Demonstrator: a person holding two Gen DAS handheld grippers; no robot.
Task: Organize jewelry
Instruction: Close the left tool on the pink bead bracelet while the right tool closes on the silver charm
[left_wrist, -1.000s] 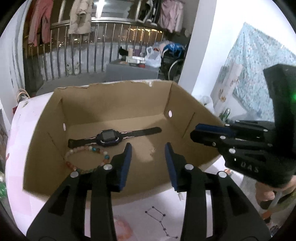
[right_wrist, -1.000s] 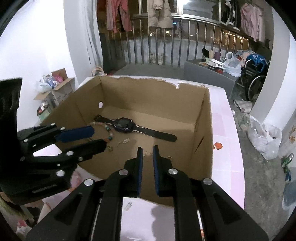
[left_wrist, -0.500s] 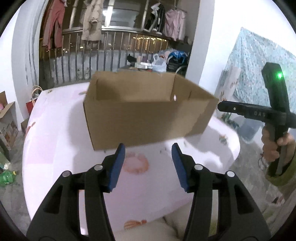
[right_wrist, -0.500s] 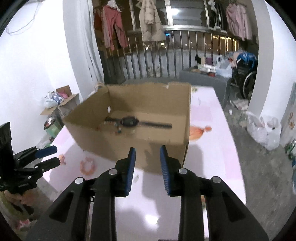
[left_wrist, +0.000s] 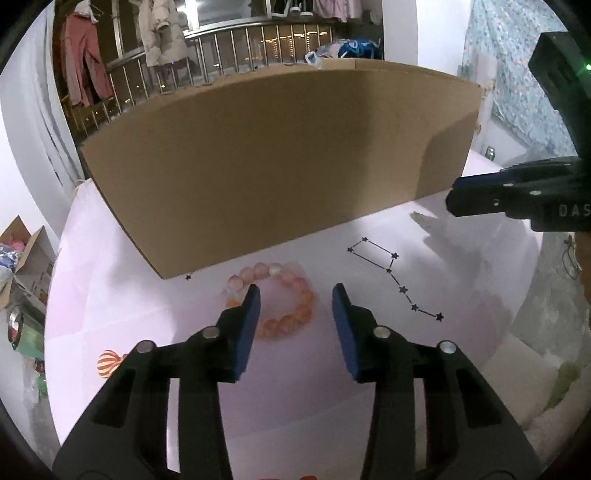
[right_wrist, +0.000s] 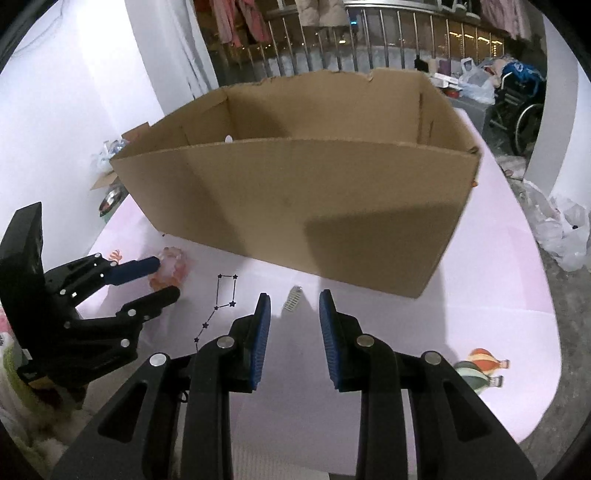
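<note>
A pale pink desk carries a large open cardboard box. In front of the box, the left gripper, fingers spread after just narrowing, hovers over a pink bead bracelet lying on the desk. The right gripper, fingers also apart and empty, points at a small silver clip near the box's front wall.
</note>
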